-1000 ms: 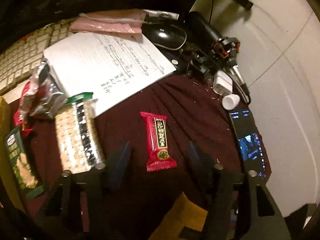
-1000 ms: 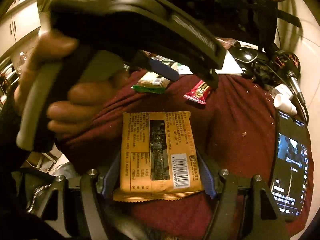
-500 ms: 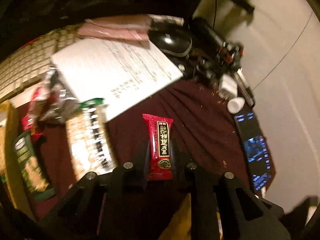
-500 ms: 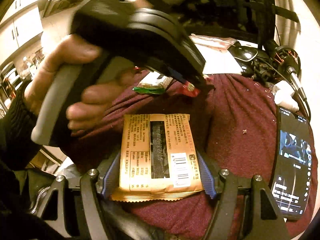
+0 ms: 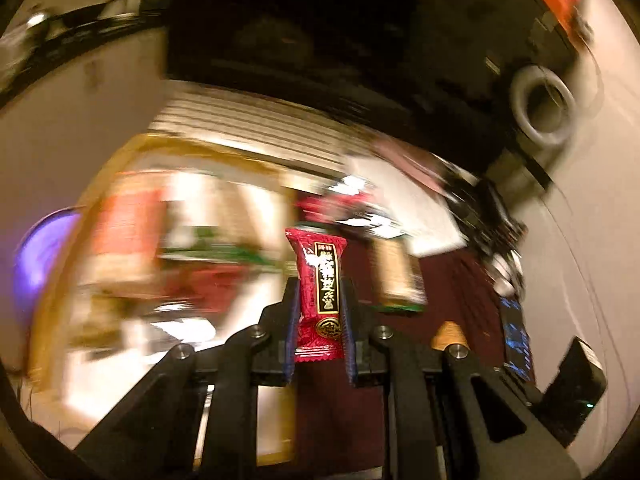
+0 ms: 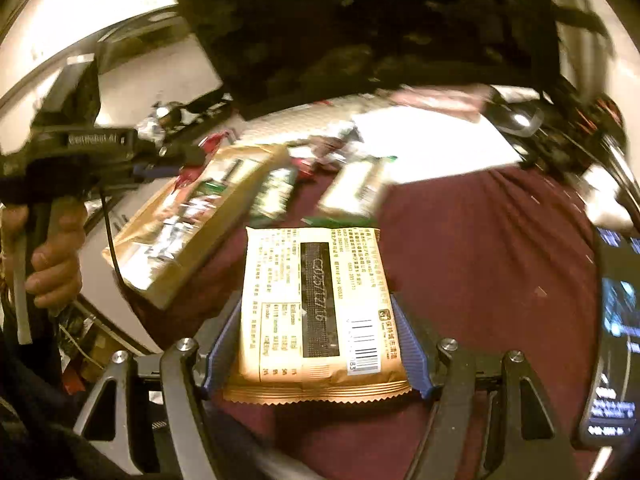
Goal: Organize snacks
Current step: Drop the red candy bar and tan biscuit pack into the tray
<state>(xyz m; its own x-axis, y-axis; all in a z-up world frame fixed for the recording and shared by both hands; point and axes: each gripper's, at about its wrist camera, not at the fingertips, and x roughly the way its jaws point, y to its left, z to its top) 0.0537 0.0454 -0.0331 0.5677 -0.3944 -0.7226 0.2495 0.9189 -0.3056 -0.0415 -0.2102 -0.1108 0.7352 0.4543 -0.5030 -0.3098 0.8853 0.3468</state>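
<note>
My left gripper [image 5: 319, 312] is shut on a small red snack bar [image 5: 319, 288] with gold lettering and holds it in the air over a blurred cardboard box [image 5: 132, 248] of snacks. My right gripper [image 6: 316, 340] is shut on a flat orange snack packet [image 6: 316, 304], barcode side up, above the dark red cloth [image 6: 480, 264]. In the right wrist view the left gripper [image 6: 160, 160] is at the far left, over the open cardboard box [image 6: 192, 224] holding several packets.
A cracker pack [image 6: 356, 188] and a green packet [image 6: 276, 196] lie on the cloth beside the box. A white paper sheet [image 6: 432, 148], a mouse [image 6: 520, 116] and cables sit behind. A lit phone [image 6: 616, 320] lies at the right edge.
My left gripper closed on the red snack bar, lifted it off the cloth and swung left toward the box. My right gripper still holds the orange packet.
</note>
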